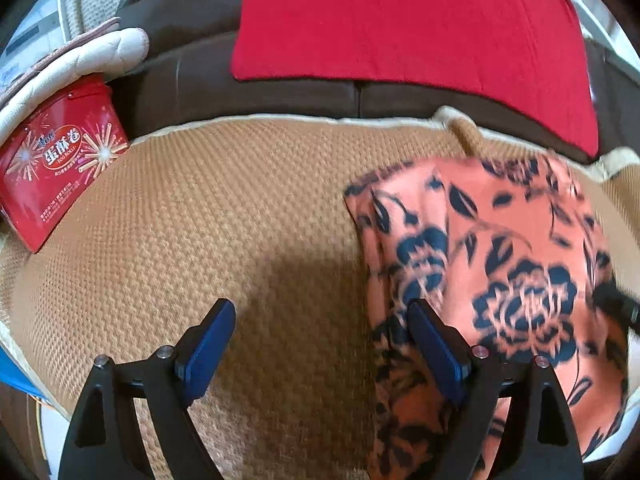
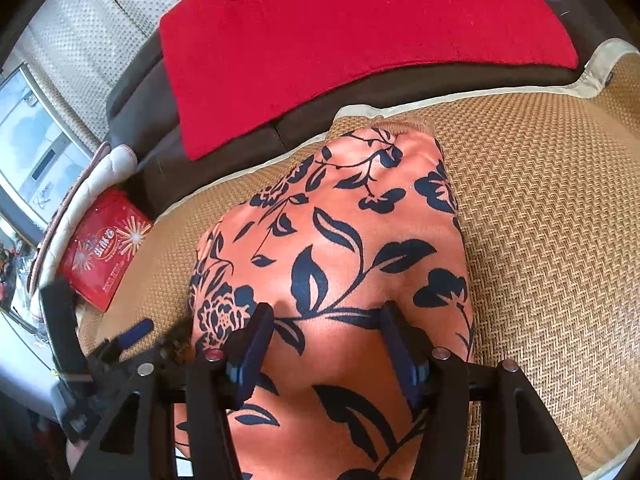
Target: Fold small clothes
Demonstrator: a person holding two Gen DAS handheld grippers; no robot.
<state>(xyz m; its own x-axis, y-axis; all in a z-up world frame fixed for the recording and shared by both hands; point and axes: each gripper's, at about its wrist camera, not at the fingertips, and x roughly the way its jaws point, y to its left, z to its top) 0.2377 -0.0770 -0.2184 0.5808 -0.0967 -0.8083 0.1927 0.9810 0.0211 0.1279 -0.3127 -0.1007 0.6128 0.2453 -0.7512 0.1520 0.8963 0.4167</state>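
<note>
Orange floral garment (image 2: 340, 264) lies on the woven mat (image 1: 224, 216) that covers a brown sofa seat, already doubled over on itself: in the left wrist view 1 narrower layer shows along its left edge under a wider top panel. Flat mat gives a firm, even bed for folding, likely why the cloth is spread there rather than on the red cloth (image 1: 400, 20) draped over the backrest.

Left hand-held gripper (image 1: 320, 328) hangs spread wide with nothing between its blue pads; its right finger sits over the garment's left edge, its left finger over bare mat. Contact with the cloth can't be told, that view is blurred.

Right hand-held gripper (image 2: 326, 336) is also spread, empty, both fingers over the near middle of the garment, low above it or pressing it; which one is unclear.

Red snack tin (image 1: 60, 160) and a quilted pad (image 1: 92, 56) sit well apart at the mat's far left.
</note>
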